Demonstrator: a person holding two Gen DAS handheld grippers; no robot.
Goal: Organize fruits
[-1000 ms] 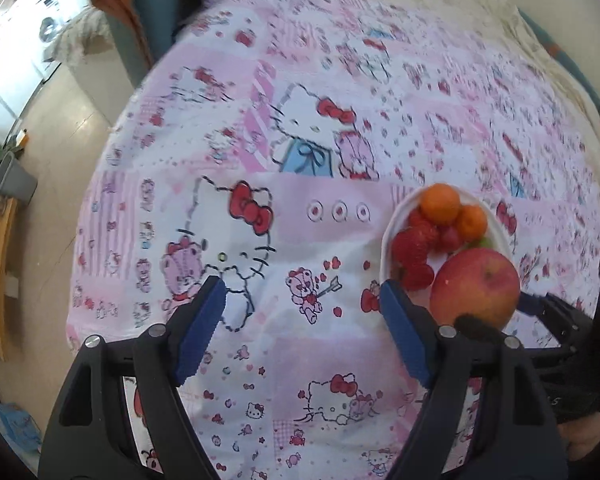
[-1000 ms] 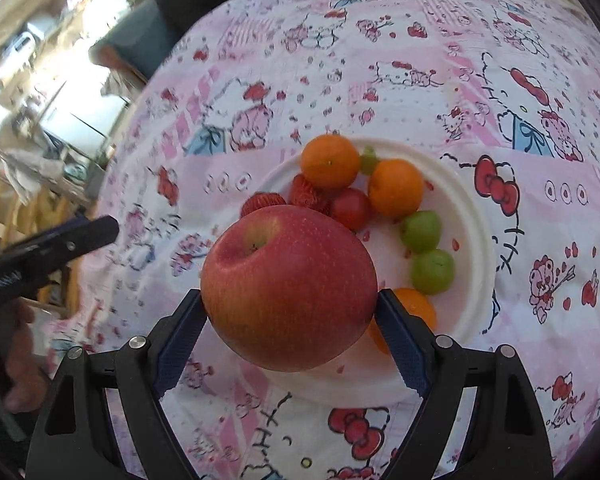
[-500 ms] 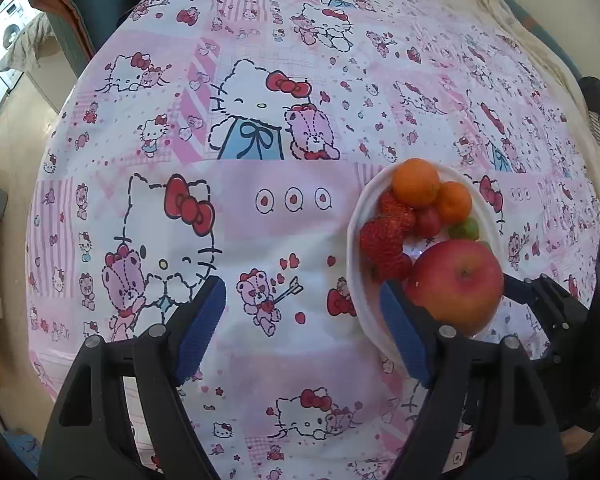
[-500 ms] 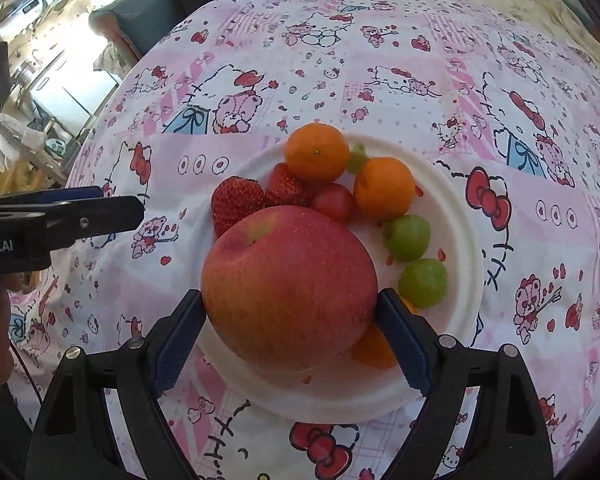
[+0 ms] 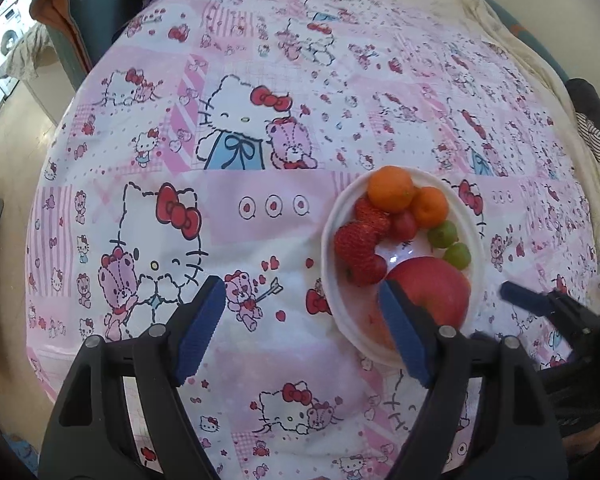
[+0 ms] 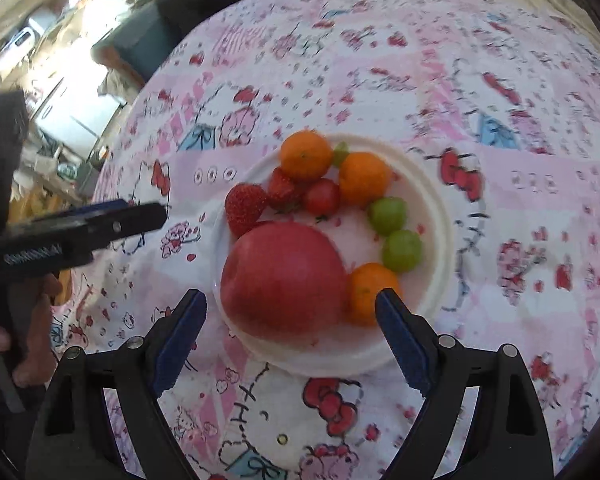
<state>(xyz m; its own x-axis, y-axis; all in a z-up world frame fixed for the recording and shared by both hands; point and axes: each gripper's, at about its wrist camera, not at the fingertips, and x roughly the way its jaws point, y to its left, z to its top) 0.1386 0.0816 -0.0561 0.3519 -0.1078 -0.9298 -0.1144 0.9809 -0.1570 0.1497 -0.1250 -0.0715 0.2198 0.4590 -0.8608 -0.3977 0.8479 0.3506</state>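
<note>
A big red apple point(image 6: 284, 280) lies on the near side of a white plate point(image 6: 440, 216), beside tangerines point(image 6: 306, 156), strawberries point(image 6: 246, 208), a cherry tomato point(image 6: 321, 196) and green grapes point(image 6: 402, 250). My right gripper point(image 6: 290, 340) is open, its fingers wider than the apple and just behind it. In the left wrist view the plate point(image 5: 328, 240) and apple point(image 5: 436, 288) sit at right. My left gripper point(image 5: 300, 332) is open and empty over the cloth left of the plate.
The plate rests on a pink Hello Kitty cloth point(image 5: 240, 120) covering a bed. The cloth's left edge drops to the floor point(image 5: 16, 152). A teal and orange chair point(image 5: 72, 12) stands at far left. Dark clothing point(image 5: 592, 120) lies at right.
My right gripper has opened and drawn back; the apple it held now rests on the plate. The left gripper has stayed open, shifting slightly over the cloth.
</note>
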